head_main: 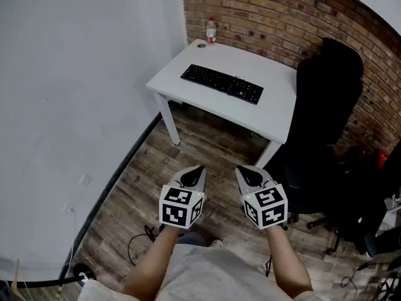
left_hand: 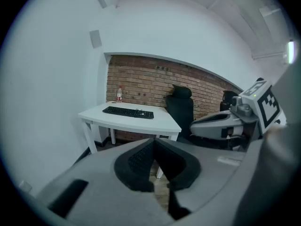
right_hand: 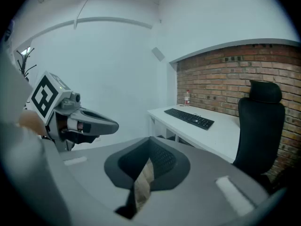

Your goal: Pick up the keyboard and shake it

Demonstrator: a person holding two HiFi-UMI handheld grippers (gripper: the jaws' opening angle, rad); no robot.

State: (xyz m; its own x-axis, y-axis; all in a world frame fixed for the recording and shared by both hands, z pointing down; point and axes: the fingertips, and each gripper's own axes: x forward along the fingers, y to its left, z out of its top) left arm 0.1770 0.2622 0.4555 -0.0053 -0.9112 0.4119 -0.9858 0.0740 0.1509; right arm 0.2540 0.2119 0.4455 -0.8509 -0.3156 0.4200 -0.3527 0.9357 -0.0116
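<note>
Both grippers sit closest, held low and side by side over the floor, well short of the desk, on bare forearms [head_main: 285, 265]. left gripper [head_main: 195, 169]: fingers pressed together at the tips, nothing between them. right gripper [head_main: 243, 170]: same, fingers closed tip to tip and empty, only floor showing through the gap behind the pads. Each points slightly down toward the desk. White wall [head_main: 75, 74] fills the left side, wood plank floor [head_main: 141, 187] runs under everything, brick wall [head_main: 263, 14] closes off the back. White desk [head_main: 266, 115] stands in the corner where the two walls meet, one short side against the white wall. Black office chair [head_main: 327, 99] is just beside the desk's right end, backrest upright and overlapping the desk edge in the head view. Keyboard [head_main: 222, 83], black, lies flat near the middle of the desk top, long side roughly parallel to the brick wall, untouched and well apart from both grippers. Small clear bottle [head_main: 211, 30] with a red label stands upright at the desk's back corner, near the brick. Loose black cable [head_main: 133, 244] loops on the floor, left of the person.
</note>
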